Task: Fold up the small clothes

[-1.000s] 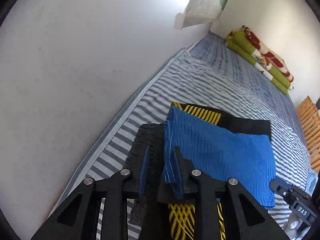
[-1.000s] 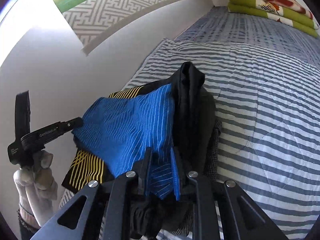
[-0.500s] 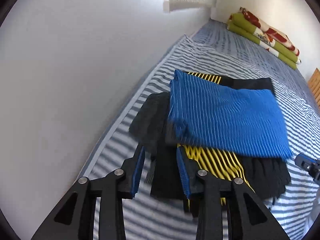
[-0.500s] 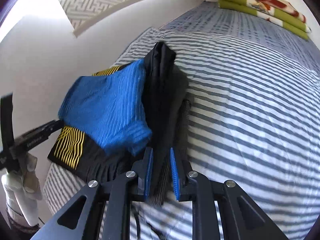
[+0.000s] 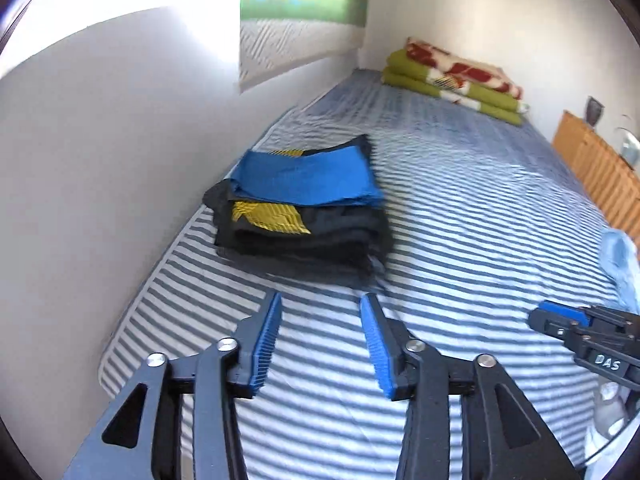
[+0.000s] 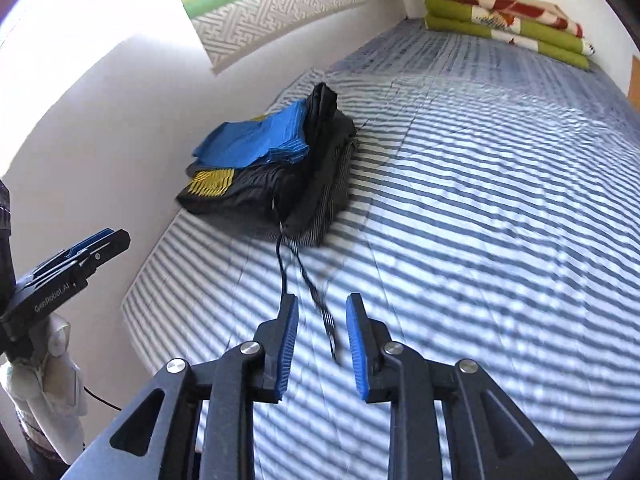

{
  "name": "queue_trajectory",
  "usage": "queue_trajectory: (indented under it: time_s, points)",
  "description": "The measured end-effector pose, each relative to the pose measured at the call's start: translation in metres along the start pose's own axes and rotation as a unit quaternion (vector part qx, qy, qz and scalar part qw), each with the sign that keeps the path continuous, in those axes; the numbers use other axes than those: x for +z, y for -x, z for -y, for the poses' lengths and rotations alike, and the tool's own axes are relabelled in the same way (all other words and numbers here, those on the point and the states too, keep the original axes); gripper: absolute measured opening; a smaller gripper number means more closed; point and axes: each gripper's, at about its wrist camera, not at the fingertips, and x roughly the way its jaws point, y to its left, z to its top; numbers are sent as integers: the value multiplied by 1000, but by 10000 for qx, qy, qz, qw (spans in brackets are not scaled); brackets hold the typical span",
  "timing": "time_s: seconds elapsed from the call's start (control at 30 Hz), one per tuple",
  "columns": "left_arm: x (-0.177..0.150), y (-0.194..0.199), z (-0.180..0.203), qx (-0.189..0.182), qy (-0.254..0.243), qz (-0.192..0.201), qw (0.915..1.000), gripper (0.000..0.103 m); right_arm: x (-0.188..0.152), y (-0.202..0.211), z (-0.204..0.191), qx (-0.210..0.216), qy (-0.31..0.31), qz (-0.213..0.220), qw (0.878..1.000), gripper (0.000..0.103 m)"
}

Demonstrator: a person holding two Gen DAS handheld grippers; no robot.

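- left tool (image 5: 320, 328): jaws apart at a middling gap, nothing between the blue pads, only striped bed cover (image 5: 460, 208) behind them. jaws have just been opening.
- right tool (image 6: 322, 330): narrower gap, jaws have just been opening. a thin dark cord (image 6: 320, 300) from the pile trails on the cover and runs into the gap between the pads; cannot tell whether a pad touches it. it does not look pinched.
- each tool shows in the other's view, at the frame edge, low over the bed; a gloved hand (image 6: 48, 364) sits under the left one.
- folded pile (image 5: 300, 216): lies on the bed just beside the wall, ahead of both tools and apart from them. blue ribbed piece on top, black piece with yellow stripes under it, more dark layers below.
- judgement: the blue piece looks folded and stacked, so this item appears done. right side of the pile is untidy, one black fold standing up in the right view, and the cord hangs loose; may need tucking.
- a pale blue cloth (image 5: 620, 256) lies at the right edge of the left view, part cut off; possibly the next piece, cannot confirm.
- far end: folded green and red blanket (image 5: 452, 76) against the back wall, wooden cabinet (image 5: 600, 172) at right.
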Motion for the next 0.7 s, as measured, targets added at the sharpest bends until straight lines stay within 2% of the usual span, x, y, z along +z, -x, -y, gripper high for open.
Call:
queue_trajectory:
  time_s: [0.17, 0.3, 0.4, 0.47, 0.53, 0.7]
  points:
    - [-30, 70, 46, -180, -170, 263, 9993, 57, -45, 67, 9, -75, 120, 308, 9994, 33]
    - [-54, 123, 84, -330, -281, 555, 9975, 69, -73, 110, 19, -212, 137, 575, 9980, 44]
    - [-71, 157, 110, -327, -397, 747, 9959, 77, -95, 137, 26, -298, 150, 722, 9968, 46]
    - [-82, 172, 122, -423, -383, 799, 9952, 82, -109, 152, 31, -399, 178, 819, 9957, 48]
    - [-94, 186, 134, -467, -365, 875, 9944, 88, -121, 163, 35, -517, 188, 908, 9943, 62]
    - [-121, 204, 156, -444, -380, 934, 9939, 93, -152, 189, 41, -717, 200, 1154, 9905, 67]
